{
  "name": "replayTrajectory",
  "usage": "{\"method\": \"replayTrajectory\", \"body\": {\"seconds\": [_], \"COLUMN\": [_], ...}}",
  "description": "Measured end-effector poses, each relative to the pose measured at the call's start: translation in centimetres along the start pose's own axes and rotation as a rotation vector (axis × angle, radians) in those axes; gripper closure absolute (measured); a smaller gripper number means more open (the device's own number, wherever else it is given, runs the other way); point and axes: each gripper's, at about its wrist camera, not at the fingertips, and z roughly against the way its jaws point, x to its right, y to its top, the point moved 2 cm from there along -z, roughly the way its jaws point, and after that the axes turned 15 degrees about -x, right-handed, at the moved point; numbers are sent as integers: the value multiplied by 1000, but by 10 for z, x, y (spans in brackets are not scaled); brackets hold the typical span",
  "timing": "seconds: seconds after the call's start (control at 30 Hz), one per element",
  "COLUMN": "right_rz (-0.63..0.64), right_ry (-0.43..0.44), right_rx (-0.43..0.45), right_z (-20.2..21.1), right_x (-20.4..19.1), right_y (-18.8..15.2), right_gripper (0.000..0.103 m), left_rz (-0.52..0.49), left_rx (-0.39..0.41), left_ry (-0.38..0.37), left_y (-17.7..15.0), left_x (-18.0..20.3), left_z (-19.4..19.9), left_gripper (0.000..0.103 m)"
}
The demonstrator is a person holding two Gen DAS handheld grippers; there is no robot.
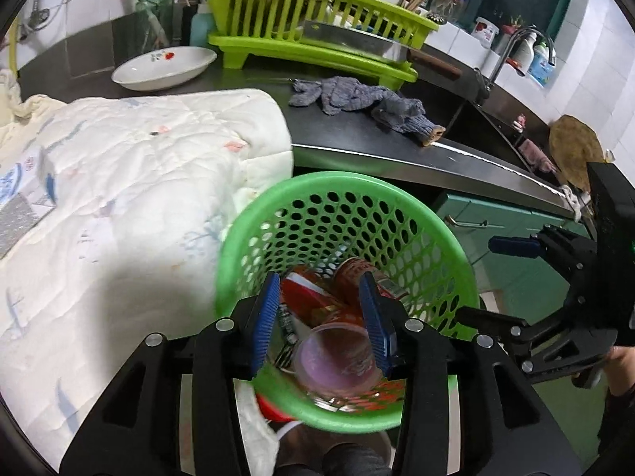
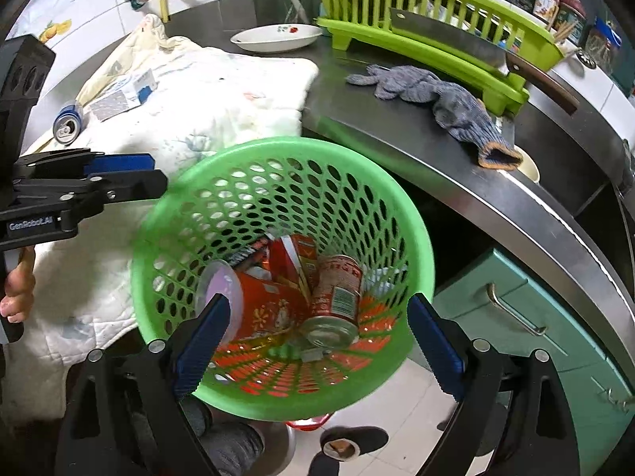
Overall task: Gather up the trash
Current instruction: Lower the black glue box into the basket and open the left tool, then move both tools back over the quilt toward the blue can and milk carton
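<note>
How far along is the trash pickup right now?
Done: the green basket already holds a red can, an orange cup and red packaging. In hand: nothing; the left gripper and right gripper are both open. Left: the blue can and small carton on the cloth.

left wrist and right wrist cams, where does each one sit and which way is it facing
Left wrist: sits on the left gripper, looking down into the green basket; the right gripper shows at right.
Right wrist: sits on the right gripper, looking down into the green basket of cans; the left gripper and a hand show at left.
Shared: basket, white quilt, dish rack, grey glove.
</note>
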Motion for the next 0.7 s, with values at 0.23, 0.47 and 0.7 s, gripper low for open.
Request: {"method": "replayTrajectory", "body": {"seconds": [0.23, 0.47, 0.7], "right_rz": [34, 87, 159], "right_ry": [5, 28, 45], "right_rx": [14, 25, 34], "right_z": [5, 8, 7], "right_x": [-23, -53, -88], "right_y": [11, 28, 50], "right_gripper": [15, 14, 14], "left_rz": [42, 128, 223], "left_rx": [41, 82, 121], "left_ry": [45, 85, 176], "left_y": [-19, -37, -52], "left_x": [-26, -63, -110], "left_z": [34, 65, 95], "left_gripper": [61, 54, 54]}}
